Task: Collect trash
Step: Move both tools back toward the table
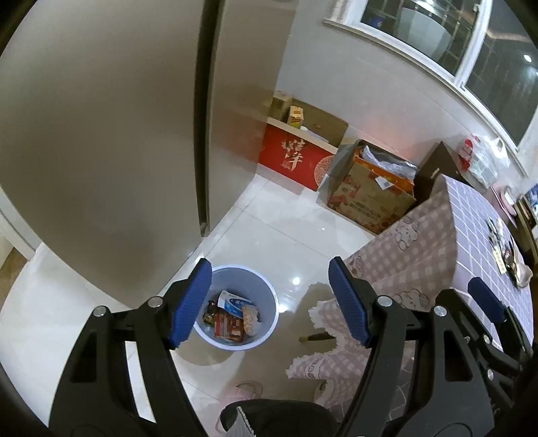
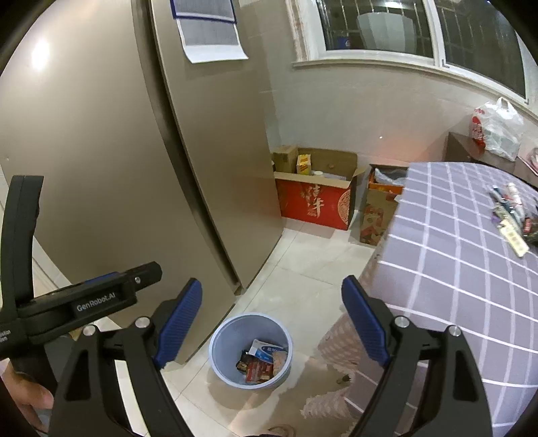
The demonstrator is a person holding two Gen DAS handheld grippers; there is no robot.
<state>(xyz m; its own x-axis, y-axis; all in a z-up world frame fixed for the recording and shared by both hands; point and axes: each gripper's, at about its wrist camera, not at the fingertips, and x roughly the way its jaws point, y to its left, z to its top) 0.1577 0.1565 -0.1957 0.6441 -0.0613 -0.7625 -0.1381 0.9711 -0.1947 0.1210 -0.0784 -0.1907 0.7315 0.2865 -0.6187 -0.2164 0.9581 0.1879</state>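
The left gripper (image 1: 270, 302) and right gripper (image 2: 271, 322) both gape wide, holding nothing, tilted down toward the floor. The pale blue bin (image 1: 269, 292), holding wrappers (image 1: 230, 321), stands below between each pair of fingers, beside the clothed table (image 2: 454, 252).

A glossy pale tiled floor (image 2: 302, 269) is bounded by a tall beige fridge (image 2: 208, 141), a white wall (image 2: 353, 111) with dark windows (image 2: 376, 27), and open cardboard boxes (image 2: 316, 198).

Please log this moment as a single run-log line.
left tongs: open, empty | right tongs: open, empty | bin: on floor, holds trash | table: items left
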